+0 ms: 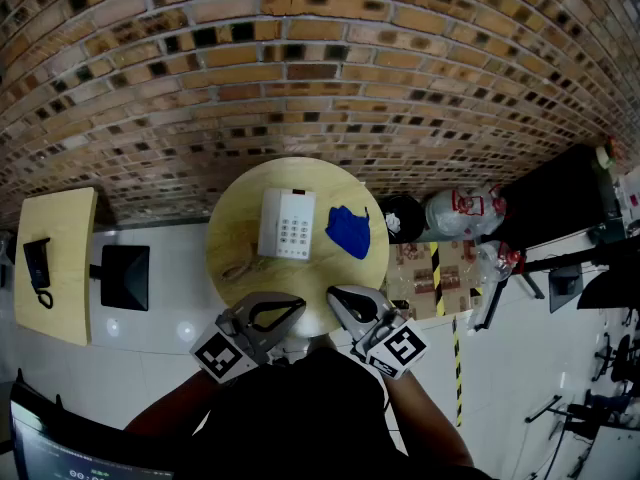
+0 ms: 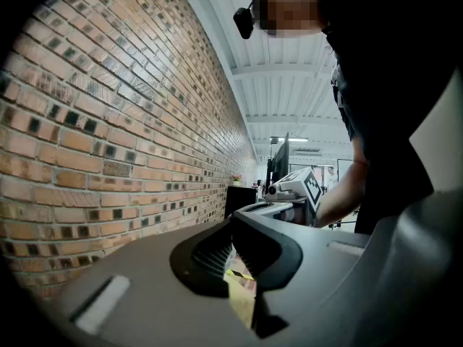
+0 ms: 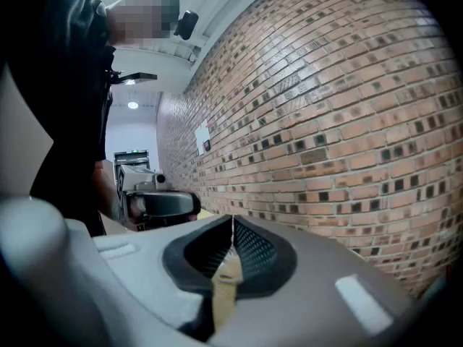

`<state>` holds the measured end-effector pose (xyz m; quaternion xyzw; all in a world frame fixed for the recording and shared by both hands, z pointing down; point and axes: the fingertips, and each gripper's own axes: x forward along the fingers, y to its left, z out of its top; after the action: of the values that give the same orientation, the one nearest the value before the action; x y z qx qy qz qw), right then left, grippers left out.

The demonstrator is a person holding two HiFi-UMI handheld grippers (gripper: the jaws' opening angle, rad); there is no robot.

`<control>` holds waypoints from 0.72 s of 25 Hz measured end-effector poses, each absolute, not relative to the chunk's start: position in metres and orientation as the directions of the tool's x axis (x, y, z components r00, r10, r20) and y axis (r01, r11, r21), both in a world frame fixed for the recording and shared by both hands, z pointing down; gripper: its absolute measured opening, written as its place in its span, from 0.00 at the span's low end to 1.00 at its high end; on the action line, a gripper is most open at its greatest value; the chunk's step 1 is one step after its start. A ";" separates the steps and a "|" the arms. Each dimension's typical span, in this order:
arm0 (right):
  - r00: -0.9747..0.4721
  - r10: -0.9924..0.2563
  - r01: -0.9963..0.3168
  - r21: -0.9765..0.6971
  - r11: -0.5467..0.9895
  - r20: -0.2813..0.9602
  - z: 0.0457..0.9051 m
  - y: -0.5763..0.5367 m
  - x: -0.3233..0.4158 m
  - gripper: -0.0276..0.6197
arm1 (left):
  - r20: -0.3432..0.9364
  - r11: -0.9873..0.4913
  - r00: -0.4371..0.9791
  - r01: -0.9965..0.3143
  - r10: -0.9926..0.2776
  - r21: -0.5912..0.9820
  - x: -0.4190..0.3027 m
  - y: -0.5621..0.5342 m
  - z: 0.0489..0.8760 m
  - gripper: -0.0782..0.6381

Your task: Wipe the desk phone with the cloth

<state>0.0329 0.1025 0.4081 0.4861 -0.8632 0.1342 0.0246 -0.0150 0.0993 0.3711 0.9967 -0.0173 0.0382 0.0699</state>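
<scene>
Lying right of the desk phone (image 1: 287, 224), the cloth (image 1: 349, 232) is facing the right gripper (image 1: 335, 293), nearer than the left gripper (image 1: 297, 304); both are hovering clenched, empty.

Below me stands a round table with a pale yellow wooden top (image 1: 232, 230). A white rectangular plastic desk phone (image 1: 287, 223) lies flat near its middle, keypad up. Just beside it on the right, not touching it, lies a crumpled blue cloth (image 1: 349, 231).
</scene>
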 end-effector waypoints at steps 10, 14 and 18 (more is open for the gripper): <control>-0.479 -0.801 -0.878 -0.185 0.442 0.359 0.506 0.039 0.120 0.09 | 0.115 -0.988 0.992 -0.064 -0.049 0.137 0.038 0.064 0.392 0.11; -0.464 -0.752 -0.884 -0.196 0.424 0.469 0.563 0.017 0.150 0.20 | 0.110 -0.985 0.992 -0.085 -0.069 0.150 0.053 0.055 0.397 0.11; -0.430 -0.694 -0.892 -0.154 0.425 0.578 0.617 -0.003 0.174 0.30 | 0.155 -0.982 0.985 -0.103 -0.078 0.157 0.062 0.048 0.409 0.11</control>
<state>0.1736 -0.0029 0.6173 0.4865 -0.8149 0.2258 0.2199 0.0620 0.0477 0.4093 0.9928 -0.0455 0.0742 0.0826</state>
